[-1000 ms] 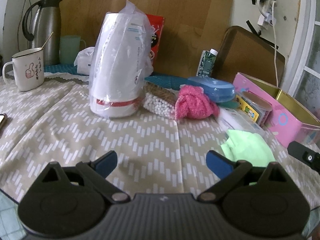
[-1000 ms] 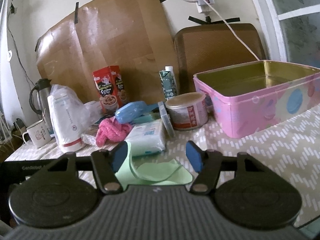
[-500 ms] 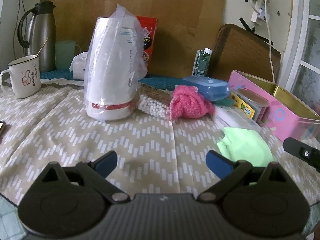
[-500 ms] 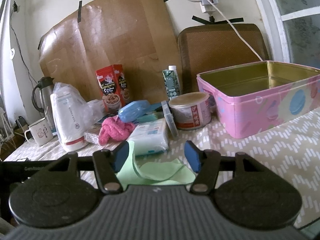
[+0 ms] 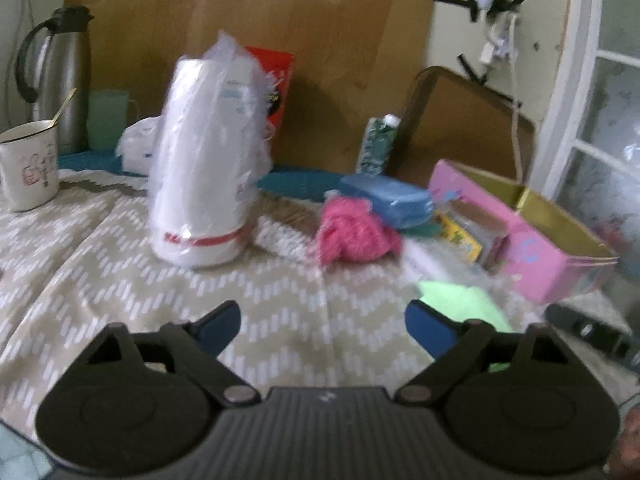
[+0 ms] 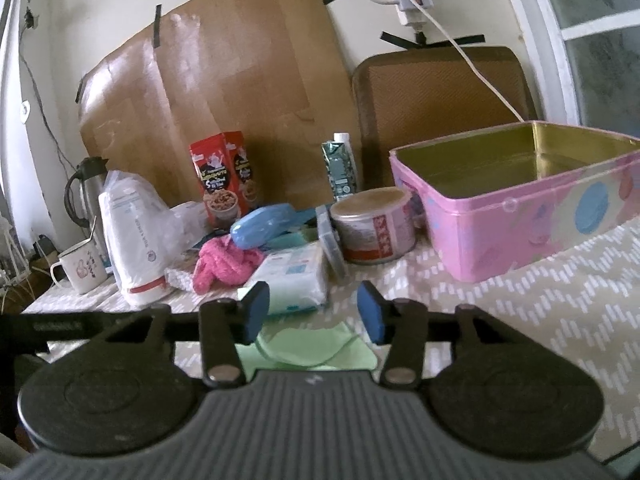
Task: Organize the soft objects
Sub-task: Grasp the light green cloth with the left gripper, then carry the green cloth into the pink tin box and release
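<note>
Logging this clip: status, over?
Both jaws closing, nothing gripped. Green cloth flat under right gripper. Left gripper over bare tablecloth. Pink tin empty.

Not much is legible tbh. The red cereal box (image 6: 222, 179) has a big "5" on the front, and the rest of its print is too blurry.

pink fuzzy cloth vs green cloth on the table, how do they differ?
Colour: the pink fuzzy cloth is hot pink; the green cloth is pale green.
Pose: the pink fuzzy cloth sits bunched in a lump; the green cloth lies flat, loosely folded.
Texture: the pink fuzzy cloth looks shaggy, the green cloth smooth.
Place: the pink fuzzy cloth sits among the clutter, the green cloth just beyond the closing right gripper.
Both are soft and rest on the tablecloth.
</note>
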`<state>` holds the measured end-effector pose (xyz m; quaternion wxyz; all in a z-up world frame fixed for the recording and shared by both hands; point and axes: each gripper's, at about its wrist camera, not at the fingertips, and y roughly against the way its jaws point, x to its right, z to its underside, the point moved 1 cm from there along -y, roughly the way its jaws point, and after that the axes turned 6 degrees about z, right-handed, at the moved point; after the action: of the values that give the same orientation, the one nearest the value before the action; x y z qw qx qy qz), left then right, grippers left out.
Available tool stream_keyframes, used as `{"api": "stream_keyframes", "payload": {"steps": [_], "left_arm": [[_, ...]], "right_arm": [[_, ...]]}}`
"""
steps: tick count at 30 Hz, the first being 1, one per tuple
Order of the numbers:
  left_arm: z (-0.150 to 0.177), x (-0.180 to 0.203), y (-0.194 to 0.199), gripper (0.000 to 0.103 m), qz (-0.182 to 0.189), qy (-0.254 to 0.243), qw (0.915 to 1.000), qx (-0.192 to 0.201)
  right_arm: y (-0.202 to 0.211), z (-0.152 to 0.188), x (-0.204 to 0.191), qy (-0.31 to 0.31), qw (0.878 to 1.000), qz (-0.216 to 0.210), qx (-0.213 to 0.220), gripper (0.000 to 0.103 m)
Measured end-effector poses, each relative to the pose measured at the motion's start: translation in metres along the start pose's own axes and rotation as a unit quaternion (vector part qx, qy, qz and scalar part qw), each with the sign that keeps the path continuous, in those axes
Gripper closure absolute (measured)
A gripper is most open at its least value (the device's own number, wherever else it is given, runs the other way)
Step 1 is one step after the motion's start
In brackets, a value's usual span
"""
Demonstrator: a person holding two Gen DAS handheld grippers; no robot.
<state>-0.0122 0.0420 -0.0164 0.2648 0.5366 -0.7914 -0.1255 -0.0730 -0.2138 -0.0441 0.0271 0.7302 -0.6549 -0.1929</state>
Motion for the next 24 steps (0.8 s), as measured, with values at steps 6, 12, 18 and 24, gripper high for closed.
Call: {"api": "stream_keyframes", "payload": {"steps": [6,12,18,24], "left_arm": [[-0.007,0.018,-0.006,0.018,0.079,-0.007,0.9966,-0.019],[-0.011,0.035,-0.033,0.028,0.154,0.003,0.9853,-0.075],[0.000,0.057,-0.070,0.062,0.166,-0.008,0.9757,-0.144],[0.003,0.063,-0.067,0.088,0.204,0.009,0.9667,-0.155]], "right_arm": [[-0.002,0.006,-0.008,0.024,0.998,-0.043,-0.028,0.052],[-0.012,0.014,-0.017,0.057,0.994,-0.067,-0.070,0.051],[-0.024,0.015,-0.018,0.076,0.992,-0.052,-0.090,0.033],[-0.029,0.026,-0.035,0.146,0.984,-0.057,-0.082,0.063]]}}
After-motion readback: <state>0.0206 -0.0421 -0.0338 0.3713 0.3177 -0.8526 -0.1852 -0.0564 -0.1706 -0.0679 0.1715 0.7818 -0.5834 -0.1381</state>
